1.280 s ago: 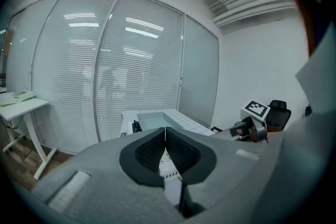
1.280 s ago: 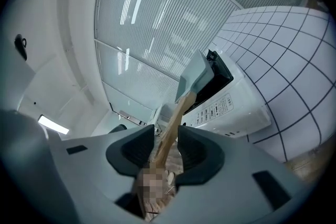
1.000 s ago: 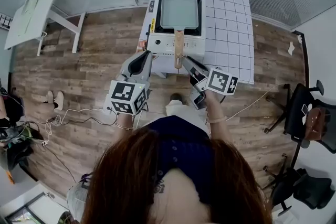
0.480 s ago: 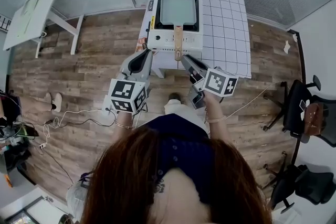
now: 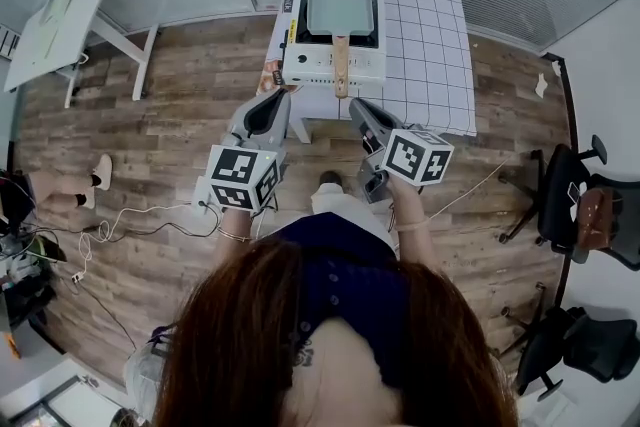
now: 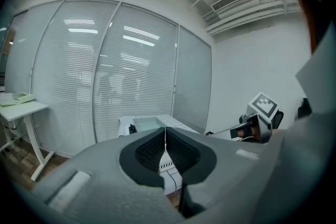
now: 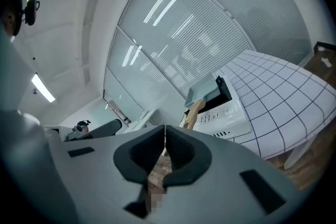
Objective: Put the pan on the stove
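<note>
The pan is sitting on the far stove; nearer, the left gripper and the right gripper (its jaws just closing) are hovering empty, jaws together.

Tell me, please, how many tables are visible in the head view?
2. The grid-topped table stands at top centre, carrying the stove with the pan on it; the plain white table stands at upper left. Others may be out of view.

Ahead I see open floor up to the table — its left holds the stove, pan handle jutting toward me; its right is open.
</note>
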Tool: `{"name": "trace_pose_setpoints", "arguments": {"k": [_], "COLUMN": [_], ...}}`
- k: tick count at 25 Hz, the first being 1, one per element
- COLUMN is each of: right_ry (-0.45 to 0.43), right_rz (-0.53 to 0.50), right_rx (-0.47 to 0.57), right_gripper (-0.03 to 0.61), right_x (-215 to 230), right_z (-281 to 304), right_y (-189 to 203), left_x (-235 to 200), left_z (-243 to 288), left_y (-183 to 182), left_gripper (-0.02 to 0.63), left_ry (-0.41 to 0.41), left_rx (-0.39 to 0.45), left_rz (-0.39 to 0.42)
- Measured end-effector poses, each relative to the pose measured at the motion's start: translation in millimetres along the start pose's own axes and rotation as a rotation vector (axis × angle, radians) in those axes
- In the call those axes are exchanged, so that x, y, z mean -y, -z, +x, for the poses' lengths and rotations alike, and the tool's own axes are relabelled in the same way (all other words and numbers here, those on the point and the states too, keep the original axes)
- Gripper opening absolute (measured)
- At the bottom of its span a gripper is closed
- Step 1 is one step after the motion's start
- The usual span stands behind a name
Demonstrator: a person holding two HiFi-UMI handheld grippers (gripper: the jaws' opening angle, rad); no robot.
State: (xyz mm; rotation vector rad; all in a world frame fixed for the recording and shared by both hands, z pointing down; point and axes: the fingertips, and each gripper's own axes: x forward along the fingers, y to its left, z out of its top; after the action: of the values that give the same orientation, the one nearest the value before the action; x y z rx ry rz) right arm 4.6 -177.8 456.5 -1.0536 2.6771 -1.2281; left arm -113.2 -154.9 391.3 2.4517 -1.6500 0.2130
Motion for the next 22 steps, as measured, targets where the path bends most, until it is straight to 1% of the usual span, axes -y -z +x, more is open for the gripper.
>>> {"name": "trace_pose_setpoints", "arguments": {"k": [5, 11, 15, 19, 22], "right_ry": [0.003, 0.029, 0.038, 0.058, 0.082], "right_rz": [-0.03, -0.104, -0.129, -0.159, -0.206], "right_rx": [0.023, 0.05, 0.079, 0.111, 0.129], "right_gripper": [0.014, 0.009, 0.009, 0.009, 0.009], "right_x": [-11, -26, -35, -43, -49], "right_z": [-9, -22, -28, -34, -40], "right_y": [5, 10, 15, 15, 15], "left_x": [5, 11, 13, 15, 19], "left_z": [-13, -28, -39, -49, -56], "left_y": [1, 1, 3, 2, 2], "left_gripper": [0.014, 0.014, 0.014, 0.014, 0.014], "left_ry": [0.005, 0.007, 0.008, 0.01, 0.015], "left_rx": [0.007, 0.015, 0.024, 0.03, 0.036], "left_rz": [0.005, 0.008, 0.009, 0.01, 0.012]}}
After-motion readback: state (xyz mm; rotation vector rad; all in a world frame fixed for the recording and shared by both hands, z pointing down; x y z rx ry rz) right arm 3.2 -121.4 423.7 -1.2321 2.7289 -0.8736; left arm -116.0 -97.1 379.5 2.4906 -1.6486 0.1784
